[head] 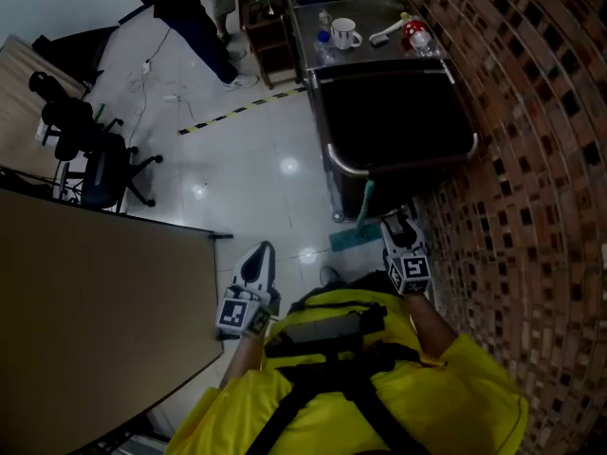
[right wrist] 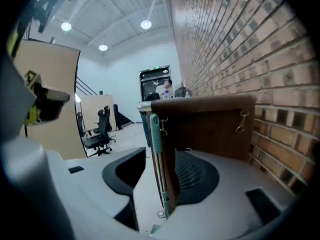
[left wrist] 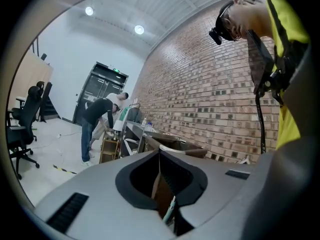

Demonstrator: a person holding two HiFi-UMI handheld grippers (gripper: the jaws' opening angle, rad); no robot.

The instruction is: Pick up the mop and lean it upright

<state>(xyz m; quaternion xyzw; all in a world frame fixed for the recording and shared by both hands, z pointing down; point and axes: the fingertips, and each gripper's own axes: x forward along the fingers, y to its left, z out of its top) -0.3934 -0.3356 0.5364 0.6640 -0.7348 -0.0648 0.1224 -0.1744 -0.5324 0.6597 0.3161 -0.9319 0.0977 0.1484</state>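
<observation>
The mop stands nearly upright, its teal handle (head: 366,200) leaning on the front of a dark cart (head: 398,112) and its teal head (head: 353,240) on the floor. My right gripper (head: 398,224) is low beside the mop, next to the brick wall. In the right gripper view the handle (right wrist: 155,149) stands between the jaws of the right gripper (right wrist: 160,179), which are open with floor showing on the handle's left. My left gripper (head: 258,254) hangs shut and empty to the left of the mop; in its own view the left gripper (left wrist: 161,184) points toward the cart.
A brick wall (head: 531,159) runs along the right. A steel counter with a mug (head: 343,33) is behind the cart. A brown table (head: 85,292) fills the left; office chairs (head: 95,159) and a person (head: 194,27) are farther back. Striped tape (head: 237,112) crosses the floor.
</observation>
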